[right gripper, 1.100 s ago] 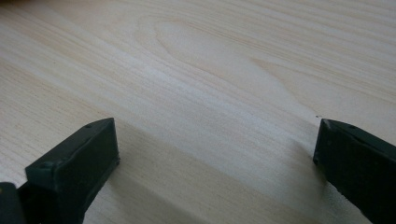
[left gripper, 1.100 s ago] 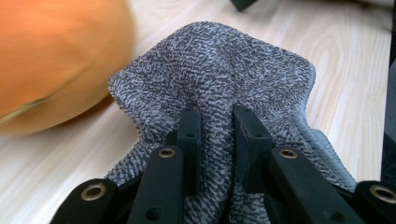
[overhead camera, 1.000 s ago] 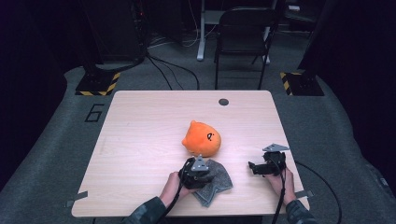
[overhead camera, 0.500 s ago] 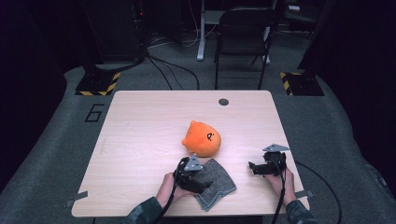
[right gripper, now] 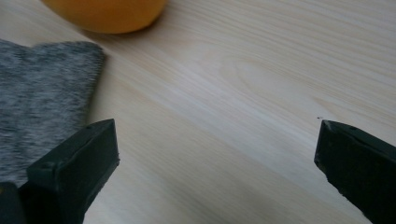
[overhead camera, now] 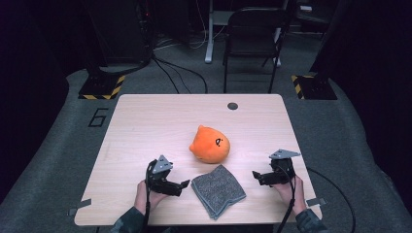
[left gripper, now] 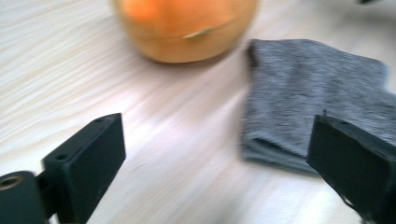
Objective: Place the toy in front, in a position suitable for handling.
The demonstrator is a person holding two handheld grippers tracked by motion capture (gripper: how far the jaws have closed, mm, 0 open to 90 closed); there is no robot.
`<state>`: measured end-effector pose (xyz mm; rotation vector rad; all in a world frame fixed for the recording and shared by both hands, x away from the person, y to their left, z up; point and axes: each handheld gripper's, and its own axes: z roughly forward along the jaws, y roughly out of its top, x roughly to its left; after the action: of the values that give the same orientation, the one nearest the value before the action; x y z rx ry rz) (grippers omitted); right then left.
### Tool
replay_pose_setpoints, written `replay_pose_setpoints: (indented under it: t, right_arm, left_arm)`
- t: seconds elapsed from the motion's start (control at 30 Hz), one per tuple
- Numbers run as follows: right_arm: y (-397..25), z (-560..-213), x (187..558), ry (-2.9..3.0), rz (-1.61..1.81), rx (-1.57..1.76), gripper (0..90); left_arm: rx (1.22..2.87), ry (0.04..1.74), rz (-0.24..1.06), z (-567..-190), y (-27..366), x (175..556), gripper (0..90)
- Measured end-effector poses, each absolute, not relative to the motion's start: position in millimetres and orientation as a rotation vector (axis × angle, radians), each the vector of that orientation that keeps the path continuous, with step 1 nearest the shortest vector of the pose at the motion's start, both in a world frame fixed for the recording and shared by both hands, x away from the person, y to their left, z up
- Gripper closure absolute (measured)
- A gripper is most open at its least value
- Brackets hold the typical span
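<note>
A: Grippers status? Left gripper has its jaws spread wide, nothing between them, just left of the grey cloth. Right gripper likewise gapes empty, right of it.

B: Cloth is folded, grey, fuzzy-knit, flat near the table's front edge. Orange plush sits just behind it. Light wood top, dark room, chair behind.

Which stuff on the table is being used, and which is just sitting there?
Being used:
grey folded cloth
left hand-held gripper, open beside it
right hand-held gripper, open

Just sitting there:
orange plush toy
small dark disc at the far edge
</note>
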<state>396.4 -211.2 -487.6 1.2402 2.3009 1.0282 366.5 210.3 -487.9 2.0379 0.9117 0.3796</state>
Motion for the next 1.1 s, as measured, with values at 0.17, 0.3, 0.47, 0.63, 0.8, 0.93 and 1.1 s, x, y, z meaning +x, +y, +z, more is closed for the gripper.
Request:
replay_pose_setpoints:
  t: [0.17, 0.3, 0.47, 0.63, 0.8, 0.93, 1.1]
  right_arm:
    - [-182.8, -474.7, 385.7, 2.375, 1.085, 1.180, 0.0]
    - [-147.9, -471.2, 377.1, 2.467, 1.099, 1.118, 0.0]
    - [-87.0, -476.6, 366.6, 2.612, 1.023, 0.903, 0.0]
    - [-58.0, -481.8, 370.6, 2.632, 0.988, 0.841, 0.0]
    - [-43.9, -500.6, 370.3, 2.677, 0.875, 0.835, 3.0]
    - [-44.7, -507.1, 370.3, 2.685, 0.835, 0.843, 7.7]
    - [-50.0, -509.2, 369.3, 2.686, 0.864, 0.838, 23.1]
  left_arm:
    - [2.027, 0.965, 0.374, -494.1, 219.2, 374.0, 0.1]
    - [2.037, 0.961, 0.377, -494.2, 219.7, 376.2, 0.0]
    - [2.039, 0.959, 0.367, -496.3, 220.3, 380.0, 0.0]
    - [2.033, 0.976, 0.373, -494.7, 224.1, 382.4, 0.0]
    - [2.027, 0.989, 0.366, -496.3, 227.5, 382.9, 0.1]
    - [2.031, 0.994, 0.362, -499.8, 227.5, 384.7, 0.1]
    - [2.034, 0.995, 0.358, -500.6, 229.1, 386.2, 3.4]
